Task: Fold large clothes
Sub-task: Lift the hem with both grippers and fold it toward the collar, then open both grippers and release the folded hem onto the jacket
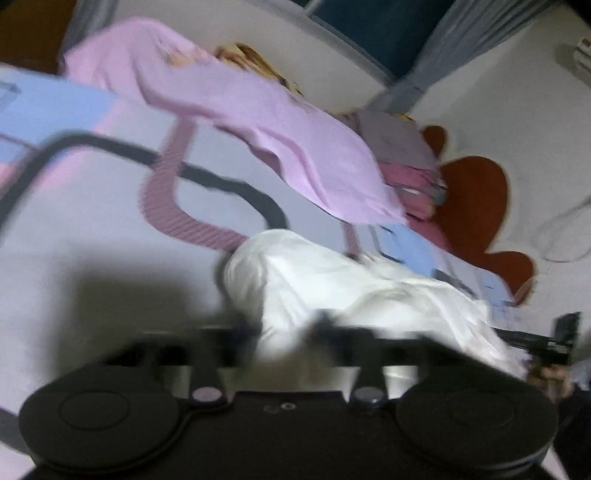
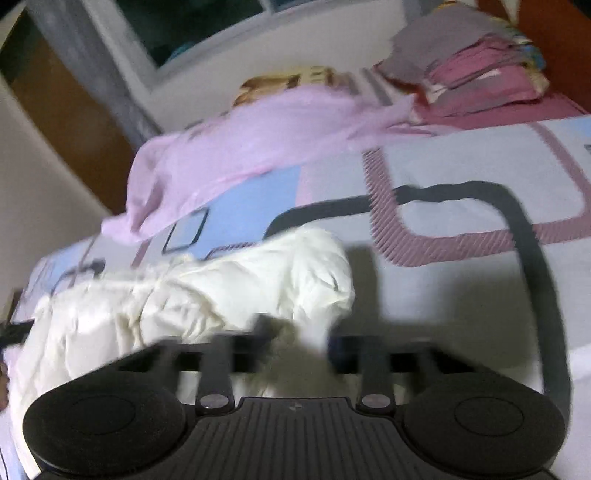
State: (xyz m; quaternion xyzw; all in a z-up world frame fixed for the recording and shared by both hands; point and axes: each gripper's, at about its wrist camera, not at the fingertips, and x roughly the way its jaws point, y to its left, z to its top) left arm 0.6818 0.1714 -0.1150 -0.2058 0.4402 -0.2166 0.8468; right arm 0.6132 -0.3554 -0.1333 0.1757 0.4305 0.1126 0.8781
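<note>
A white garment [image 1: 332, 273] lies bunched on the patterned bed sheet [image 1: 110, 229]. My left gripper [image 1: 286, 328] is shut on one end of it, with cloth between the fingers. In the right wrist view the same white garment [image 2: 207, 288] stretches off to the left, and my right gripper [image 2: 299, 336] is shut on its near end. Both views are motion-blurred. A pink garment [image 1: 258, 122] lies spread at the far side of the bed; it also shows in the right wrist view [image 2: 240, 147].
A stack of folded clothes [image 2: 476, 77] in grey and pink sits at the bed's far corner, also in the left wrist view [image 1: 410, 170]. A red-brown headboard [image 1: 476, 206], a white wall, a window [image 2: 207, 22] and curtains surround the bed. The other gripper [image 1: 546, 343] shows at right.
</note>
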